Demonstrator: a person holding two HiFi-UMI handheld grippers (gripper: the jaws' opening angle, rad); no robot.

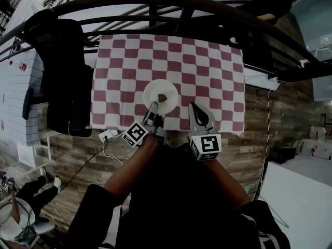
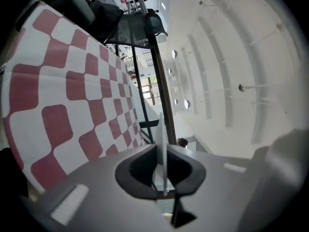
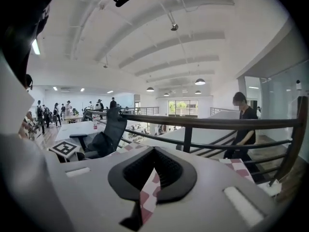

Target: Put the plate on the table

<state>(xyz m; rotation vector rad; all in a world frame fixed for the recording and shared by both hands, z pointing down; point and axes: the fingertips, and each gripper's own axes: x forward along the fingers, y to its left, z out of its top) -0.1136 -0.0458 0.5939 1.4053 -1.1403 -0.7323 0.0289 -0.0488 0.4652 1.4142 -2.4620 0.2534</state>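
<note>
In the head view, a table under a red-and-white checkered cloth [image 1: 207, 71] fills the middle. The white plate [image 1: 167, 90] lies flat on the cloth at the table's 6 o'clock edge, with a small greenish-brown bit [image 1: 162, 97] on its middle. The left gripper [image 1: 152, 109] reaches in from 6 o'clock and its tips meet the plate's near rim. The right gripper [image 1: 197, 112] sits at 3 o'clock of the left one, just beside it, with its tips over the cloth near the same edge and apart from the plate. A black office chair [image 1: 62, 71] stands at the table's 9 o'clock, and a dark railing [image 1: 181, 4] curves past at 12 o'clock. In the left gripper view, the left gripper [image 2: 164, 178] has its jaws pinched narrow on the plate [image 2: 163, 149], which shows edge-on as a thin white blade running toward 12 o'clock from the pads. The checkered cloth [image 2: 63, 91] spreads at 9 to 10 o'clock, and the chair [image 2: 140, 28] is at 12 o'clock. In the right gripper view, the right gripper [image 3: 152, 178] has its jaws drawn narrow, with only a slim gap between them. A strip of the checkered cloth [image 3: 150, 192] shows in that gap and the plate is not in it. The railing [image 3: 203, 123] crosses just above the jaws. The chair [image 3: 108, 132] is at 10 o'clock, and a person in black [image 3: 244, 124] stands at 3 o'clock.
</note>
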